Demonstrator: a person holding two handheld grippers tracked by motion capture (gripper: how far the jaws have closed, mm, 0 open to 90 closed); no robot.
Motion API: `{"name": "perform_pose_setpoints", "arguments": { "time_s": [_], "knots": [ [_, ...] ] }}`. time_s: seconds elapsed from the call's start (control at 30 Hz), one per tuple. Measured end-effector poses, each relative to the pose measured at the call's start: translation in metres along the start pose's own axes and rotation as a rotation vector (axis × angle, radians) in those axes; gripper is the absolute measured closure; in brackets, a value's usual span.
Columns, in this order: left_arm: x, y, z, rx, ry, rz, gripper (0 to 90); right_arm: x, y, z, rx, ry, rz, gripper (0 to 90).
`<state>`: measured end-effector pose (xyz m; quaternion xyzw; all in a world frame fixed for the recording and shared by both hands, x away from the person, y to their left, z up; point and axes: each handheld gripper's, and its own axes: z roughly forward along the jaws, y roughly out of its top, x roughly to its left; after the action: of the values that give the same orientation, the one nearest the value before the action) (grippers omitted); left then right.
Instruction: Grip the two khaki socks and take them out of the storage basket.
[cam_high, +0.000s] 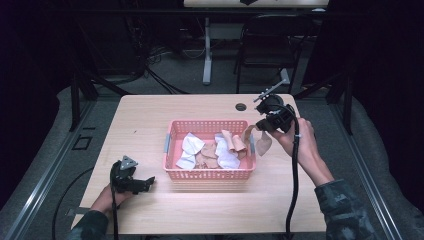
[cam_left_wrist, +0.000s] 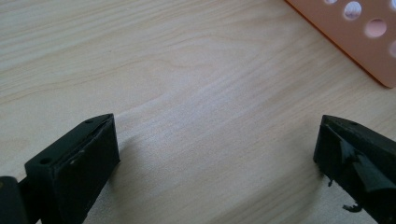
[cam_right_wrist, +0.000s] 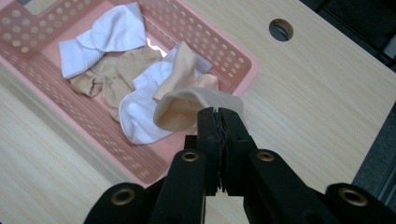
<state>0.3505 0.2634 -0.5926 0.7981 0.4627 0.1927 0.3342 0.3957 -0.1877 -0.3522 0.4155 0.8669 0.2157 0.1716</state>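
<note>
A pink perforated basket (cam_high: 172, 134) (cam_right_wrist: 56, 88) sits mid-table with several white and beige socks (cam_high: 212, 150) (cam_right_wrist: 119, 30) inside. My right gripper (cam_high: 262, 129) (cam_right_wrist: 218, 116) is shut on a beige sock (cam_right_wrist: 187, 108) (cam_high: 262, 142), which hangs above the basket's right end. My left gripper (cam_high: 149, 181) (cam_left_wrist: 217, 140) rests low over bare wood at the table's front left, jaws wide apart with nothing between them. A corner of the basket (cam_left_wrist: 355, 37) lies ahead of it to the right.
The wooden table (cam_high: 145, 115) has a cable hole (cam_high: 241, 106) (cam_right_wrist: 280, 29) behind the basket. A black chair (cam_high: 270, 45) and a table leg (cam_high: 207, 60) stand beyond the far edge. Cables trail from both grippers toward the front edge.
</note>
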Motion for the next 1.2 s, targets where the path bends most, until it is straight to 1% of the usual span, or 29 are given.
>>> {"name": "perform_pose_setpoints", "arguments": {
  "time_s": [0.1, 0.23, 0.37, 0.57, 0.7, 0.77, 0.87, 1.07, 1.1, 1.13, 1.2],
  "knots": [
    [0.0, 0.0, 0.0, 0.0, 0.0, 0.0, 0.1, -0.005, -0.002, -0.004, -0.003, -0.005, 0.01, 88.1],
    [0.0, 0.0, 0.0, 0.0, 0.0, 0.0, 0.0, -0.011, -0.007, -0.009, -0.015, -0.023, 0.028, 88.3],
    [0.0, 0.0, 0.0, 0.0, 0.0, 0.0, 0.0, -0.018, -0.012, -0.012, -0.009, -0.038, 0.039, 88.3],
    [0.0, 0.0, 0.0, 0.0, 0.0, 0.0, 0.1, -0.032, -0.022, -0.008, 0.009, -0.068, 0.068, 88.3],
    [0.0, 0.0, 0.0, 0.0, 0.0, 0.0, 0.0, -0.043, -0.031, -0.002, 0.022, -0.078, 0.094, 88.3],
    [0.0, 0.0, 0.0, 0.0, 0.0, 0.0, 0.1, -0.047, -0.035, 0.001, 0.02, -0.08, 0.11, 88.3],
    [0.0, 0.0, 0.0, 0.0, 0.0, 0.0, 0.0, -0.051, -0.041, 0.007, 0.022, -0.102, 0.119, 88.4],
    [0.0, 0.0, 0.0, 0.0, 0.0, 0.0, 0.0, -0.063, -0.054, 0.027, 0.051, -0.088, 0.171, 88.4],
    [0.0, 0.0, 0.0, 0.0, 0.0, 0.0, 0.0, -0.067, -0.058, 0.035, 0.064, -0.074, 0.186, 88.4],
    [0.0, 0.0, 0.0, 0.0, 0.0, 0.0, 0.0, -0.069, -0.059, 0.038, 0.071, -0.073, 0.192, 88.4],
    [0.0, 0.0, 0.0, 0.0, 0.0, 0.0, 0.0, -0.072, -0.064, 0.047, 0.083, -0.055, 0.213, 88.4]
  ]
}}
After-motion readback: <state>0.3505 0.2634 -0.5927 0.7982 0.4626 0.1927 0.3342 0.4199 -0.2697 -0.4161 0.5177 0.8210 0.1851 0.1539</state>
